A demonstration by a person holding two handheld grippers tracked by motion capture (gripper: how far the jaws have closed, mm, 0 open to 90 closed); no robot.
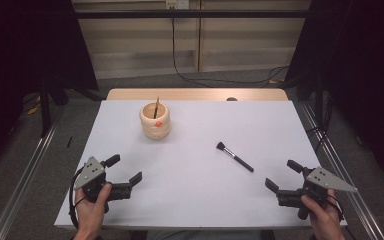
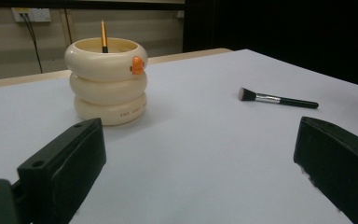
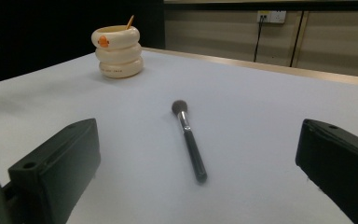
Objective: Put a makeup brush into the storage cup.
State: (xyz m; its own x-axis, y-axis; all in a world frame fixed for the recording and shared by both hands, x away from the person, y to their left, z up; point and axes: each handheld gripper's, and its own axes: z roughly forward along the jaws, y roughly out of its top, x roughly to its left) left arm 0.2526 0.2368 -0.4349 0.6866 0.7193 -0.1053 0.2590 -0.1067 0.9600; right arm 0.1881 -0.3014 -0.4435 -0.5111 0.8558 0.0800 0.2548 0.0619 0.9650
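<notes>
A cream ringed holder (image 1: 155,121) (image 2: 107,80) (image 3: 118,51) with an orange mark stands on the white table (image 1: 195,190), left of centre toward the back. A thin orange-handled brush (image 1: 156,107) (image 2: 104,36) (image 3: 129,21) stands in it. A black makeup brush (image 1: 234,156) (image 2: 278,98) (image 3: 189,138) lies flat right of centre, bristles toward the far left. My left gripper (image 1: 127,169) (image 2: 200,168) rests open at the near left, empty. My right gripper (image 1: 283,176) (image 3: 200,172) rests open at the near right, just short of the brush handle.
A wooden strip (image 1: 197,94) borders the table's far edge. Metal rails (image 1: 25,175) run along both sides of the table. Cables (image 1: 220,80) lie on the floor behind, under a wall socket (image 1: 176,4).
</notes>
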